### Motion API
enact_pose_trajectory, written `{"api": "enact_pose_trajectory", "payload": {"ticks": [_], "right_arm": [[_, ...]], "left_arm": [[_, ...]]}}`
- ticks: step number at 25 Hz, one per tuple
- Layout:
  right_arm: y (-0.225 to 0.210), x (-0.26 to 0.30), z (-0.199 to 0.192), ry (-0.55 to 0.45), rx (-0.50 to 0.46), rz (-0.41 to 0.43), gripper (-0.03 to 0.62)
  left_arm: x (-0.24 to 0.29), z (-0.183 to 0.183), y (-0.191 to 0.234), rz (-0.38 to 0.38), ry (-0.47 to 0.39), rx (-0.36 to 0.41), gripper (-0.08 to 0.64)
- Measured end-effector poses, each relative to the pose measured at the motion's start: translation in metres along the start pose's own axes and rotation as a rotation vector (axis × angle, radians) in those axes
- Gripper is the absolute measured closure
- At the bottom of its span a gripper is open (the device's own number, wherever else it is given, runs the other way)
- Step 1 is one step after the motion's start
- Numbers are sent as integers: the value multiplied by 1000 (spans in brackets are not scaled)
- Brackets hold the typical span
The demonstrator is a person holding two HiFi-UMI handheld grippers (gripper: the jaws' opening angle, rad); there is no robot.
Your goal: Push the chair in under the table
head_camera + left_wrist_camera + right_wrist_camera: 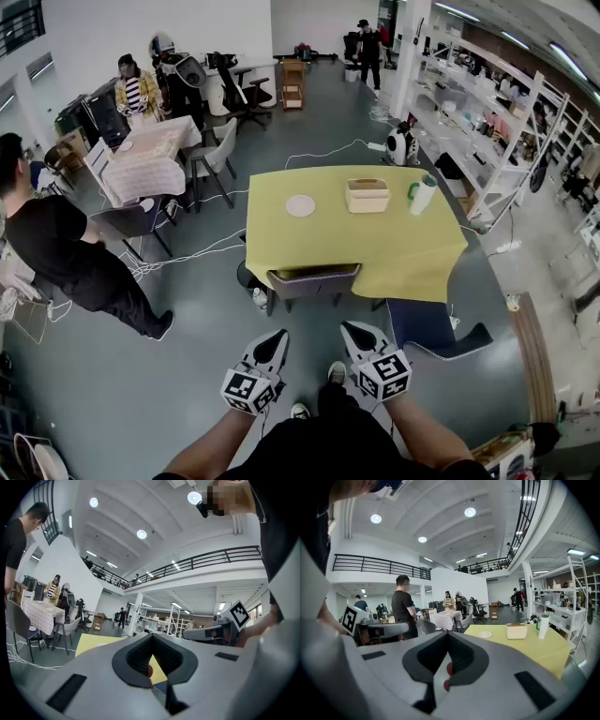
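The yellow-covered table (pixel 375 246) stands ahead in the head view. A dark-backed chair (pixel 312 279) sits at its near edge, seat partly under the top. My left gripper (pixel 272 347) and right gripper (pixel 356 336) hang side by side short of the chair's back, apart from it, both shut with nothing between the jaws. In the left gripper view the shut left gripper (pixel 151 667) points level toward the table (pixel 93 643). The right gripper view has the shut right gripper (pixel 447 672) aimed at the table (pixel 520 646).
On the table lie a white plate (pixel 300 205), a beige box (pixel 367 195) and a white bottle (pixel 423 194). A second dark chair (pixel 427 323) stands at the right corner. A person in black (pixel 66 253) stands left. Cables (pixel 187 253) cross the floor; shelves (pixel 487 131) line the right.
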State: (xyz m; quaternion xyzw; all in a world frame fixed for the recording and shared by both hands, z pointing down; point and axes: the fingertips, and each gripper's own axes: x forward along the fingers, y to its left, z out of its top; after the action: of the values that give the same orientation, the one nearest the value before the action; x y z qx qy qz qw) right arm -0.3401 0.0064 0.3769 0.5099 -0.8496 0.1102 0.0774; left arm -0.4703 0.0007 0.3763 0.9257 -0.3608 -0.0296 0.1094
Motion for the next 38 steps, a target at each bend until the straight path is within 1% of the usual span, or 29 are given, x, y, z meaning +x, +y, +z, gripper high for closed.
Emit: {"api": "enact_pose_trajectory", "payload": {"ticks": [4,7,11,16,18,21,23,25,29,34,38], "right_arm": [[2,-8,-2,2,3,-19,578],[3,-8,-6,9,14,-14,578],[10,0,-2,1,30,25,578],[25,4,3,-9,-6,82,578],[23,0,2,-10,-9,81,578],[11,-14,1,-12,-5,51,578],[0,-27,1,-19,2,14,578],[-13,-48,-2,-27,12,-44,578],[-44,-96,-10,-38,45,-194,578],[-84,-163,-31,-53,93,-384,578],[-102,-214,-45,-70,128,-525,578]], "left_arm": [[0,-1,-6,-23,0,0,554],[0,0,-8,-21,-3,9,554],[-1,4,-10,-5,-1,20,554],[1,4,-20,-1,6,32,554],[5,4,-25,-7,10,29,554],[13,3,-36,-35,17,31,554],[21,1,-47,-67,23,35,554],[33,-1,-63,-119,32,34,554],[61,-10,-105,-259,57,30,554],[94,-28,-169,-440,83,32,554],[112,-42,-215,-578,115,33,554]]}}
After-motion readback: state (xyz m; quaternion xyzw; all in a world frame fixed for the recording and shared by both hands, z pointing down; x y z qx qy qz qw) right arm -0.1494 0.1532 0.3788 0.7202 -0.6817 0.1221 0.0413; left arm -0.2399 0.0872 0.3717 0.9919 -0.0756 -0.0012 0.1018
